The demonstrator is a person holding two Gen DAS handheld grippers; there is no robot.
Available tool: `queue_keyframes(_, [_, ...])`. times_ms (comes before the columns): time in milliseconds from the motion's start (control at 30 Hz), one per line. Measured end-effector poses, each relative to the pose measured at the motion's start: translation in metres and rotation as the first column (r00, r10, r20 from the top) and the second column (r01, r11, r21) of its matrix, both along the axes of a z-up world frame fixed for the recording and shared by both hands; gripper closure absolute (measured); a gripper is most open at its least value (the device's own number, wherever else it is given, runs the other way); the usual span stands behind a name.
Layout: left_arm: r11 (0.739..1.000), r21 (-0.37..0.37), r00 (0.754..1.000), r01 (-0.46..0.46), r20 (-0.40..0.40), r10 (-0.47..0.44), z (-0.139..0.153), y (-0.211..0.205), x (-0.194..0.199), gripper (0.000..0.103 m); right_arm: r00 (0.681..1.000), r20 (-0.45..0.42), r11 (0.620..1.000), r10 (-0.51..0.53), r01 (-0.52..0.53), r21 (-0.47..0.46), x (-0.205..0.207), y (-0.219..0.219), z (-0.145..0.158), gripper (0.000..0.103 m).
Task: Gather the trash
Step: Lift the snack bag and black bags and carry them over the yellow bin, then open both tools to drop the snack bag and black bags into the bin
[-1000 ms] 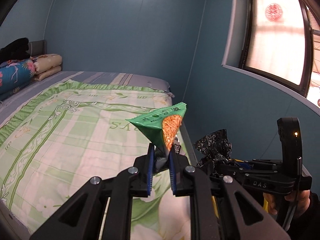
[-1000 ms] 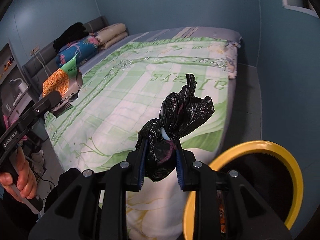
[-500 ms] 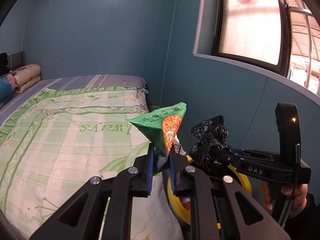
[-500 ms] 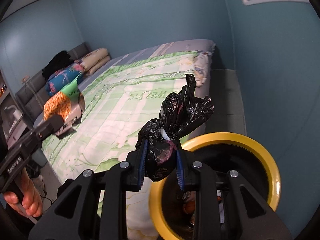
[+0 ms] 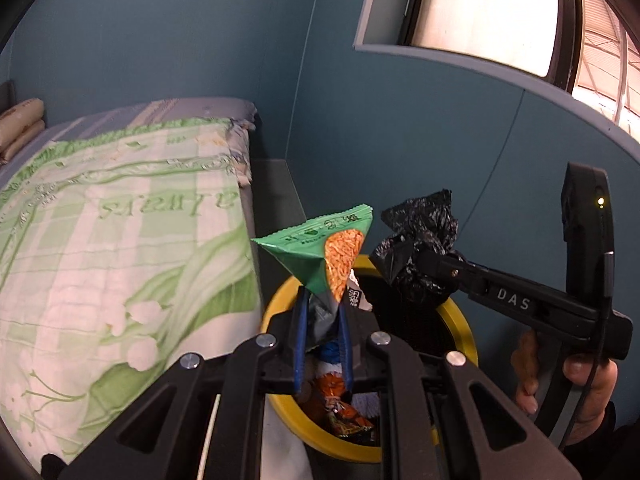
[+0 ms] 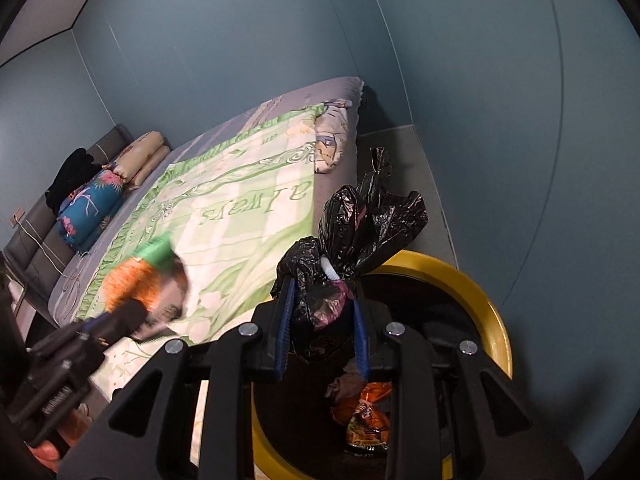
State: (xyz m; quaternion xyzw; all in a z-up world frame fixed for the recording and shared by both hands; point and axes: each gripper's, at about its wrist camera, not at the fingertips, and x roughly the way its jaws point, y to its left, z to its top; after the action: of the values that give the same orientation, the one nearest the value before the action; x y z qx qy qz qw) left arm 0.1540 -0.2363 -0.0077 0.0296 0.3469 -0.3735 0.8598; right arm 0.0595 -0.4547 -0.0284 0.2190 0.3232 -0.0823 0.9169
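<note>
While both loads hang above the yellow-rimmed bin [image 5: 460, 320], left gripper [image 5: 323, 344] clamps a green snack packet [image 5: 320, 256], right gripper [image 6: 322, 328] a knotted black bag [image 6: 352, 240]; only dropping remains.

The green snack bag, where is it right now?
In the left wrist view, the green snack bag is pinched in the left gripper, just above the yellow bin, beside the bed.

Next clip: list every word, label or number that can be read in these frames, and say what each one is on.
"DAS": white letters on the right gripper arm, left wrist view.
"always": green letters on the bedspread, seen upside down.
Snack packet: small print, too small to read.
Left gripper arm label: blurred, unreadable.
Orange wrapper in the bin: print unreadable.
</note>
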Motion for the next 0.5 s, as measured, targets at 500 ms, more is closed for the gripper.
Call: queue_keyframes(500, [0.998, 0.048, 0.983, 0.036, -0.183, -0.027, -0.065, -0.032, 0.017, 0.090, 0.998, -0.065, 0.998, -0.008, 0.012, 0.061, 0.013, -0.017, -0.032, 0.076])
